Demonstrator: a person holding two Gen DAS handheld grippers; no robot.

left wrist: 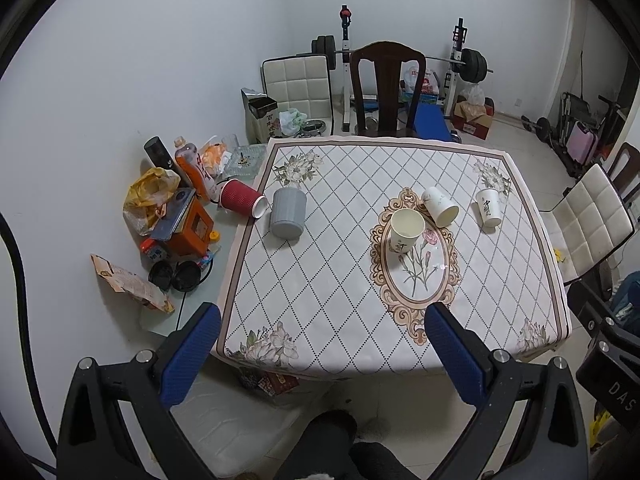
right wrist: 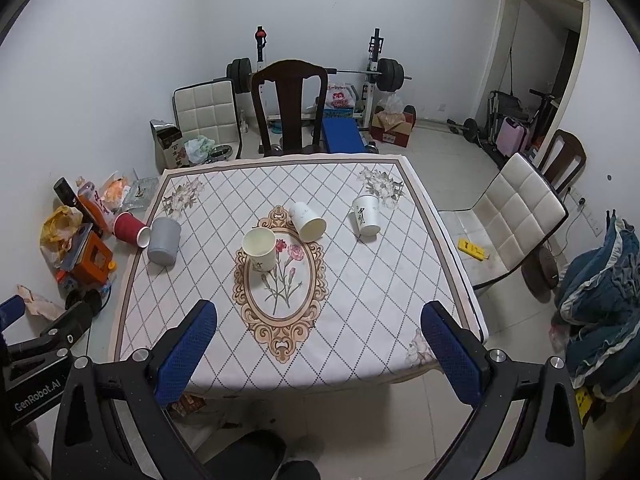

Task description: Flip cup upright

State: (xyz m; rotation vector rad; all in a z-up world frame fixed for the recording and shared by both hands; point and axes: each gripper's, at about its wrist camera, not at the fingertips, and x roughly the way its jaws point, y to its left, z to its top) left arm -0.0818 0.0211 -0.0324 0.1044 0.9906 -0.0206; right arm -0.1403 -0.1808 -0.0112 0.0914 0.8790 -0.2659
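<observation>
Several cups sit on the table (left wrist: 320,280). A cream paper cup (left wrist: 407,232) (right wrist: 260,249) stands upright near the middle. A white cup (left wrist: 440,206) (right wrist: 307,221) lies on its side behind it, mouth toward me. Another white cup (left wrist: 489,207) (right wrist: 366,215) lies tilted to the right. A grey cup (left wrist: 287,213) (right wrist: 163,240) sits at the left, bottom up. A red cup (left wrist: 242,199) (right wrist: 131,229) lies on its side next to it. My left gripper (left wrist: 322,348) and right gripper (right wrist: 318,346) are open and empty, held back over the table's near edge.
Clutter of bags, bottles and boxes (left wrist: 176,208) fills the table's left strip. A dark wooden chair (left wrist: 386,88) stands behind the table, a white padded chair (right wrist: 516,216) at the right. Weights and a bench (right wrist: 344,128) stand by the far wall.
</observation>
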